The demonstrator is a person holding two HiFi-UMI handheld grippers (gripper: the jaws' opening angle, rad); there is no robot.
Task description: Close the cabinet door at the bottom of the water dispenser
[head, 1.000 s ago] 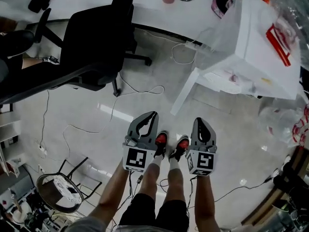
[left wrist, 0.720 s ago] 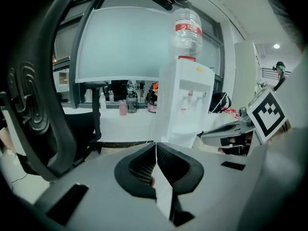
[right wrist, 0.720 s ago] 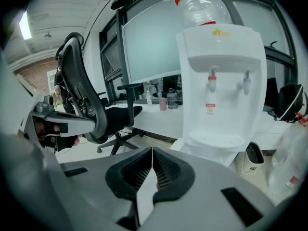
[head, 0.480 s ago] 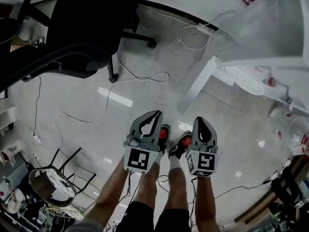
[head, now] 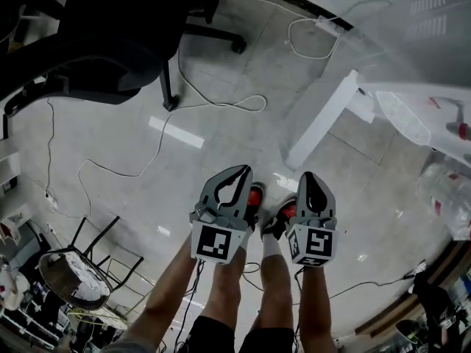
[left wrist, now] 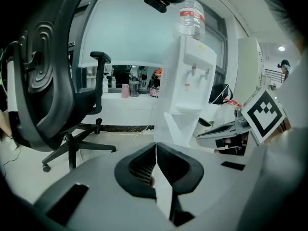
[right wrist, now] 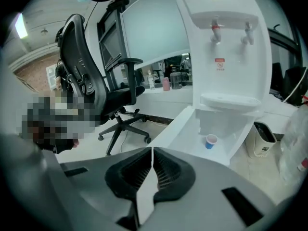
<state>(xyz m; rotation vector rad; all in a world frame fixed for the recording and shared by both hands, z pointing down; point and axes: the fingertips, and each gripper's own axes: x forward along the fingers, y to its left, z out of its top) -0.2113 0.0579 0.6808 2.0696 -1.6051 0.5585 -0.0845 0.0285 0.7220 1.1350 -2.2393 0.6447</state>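
Forearms (head: 168, 294) extended, left tool (head: 239, 170), right tool (head: 308, 176) — parallel, closed, down-tilted

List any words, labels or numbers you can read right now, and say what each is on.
No text is readable in any view.
Red sticker on the water dispenser, under the taps: too small to read.
Label band on the water bottle on top: blurred, unreadable.
Cubes on the left gripper and right gripper: black-and-white square markers, patterns only, no letters.

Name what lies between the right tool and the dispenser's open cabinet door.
Only bare floor separates the right tool from the cabinet door; the head view shows it.
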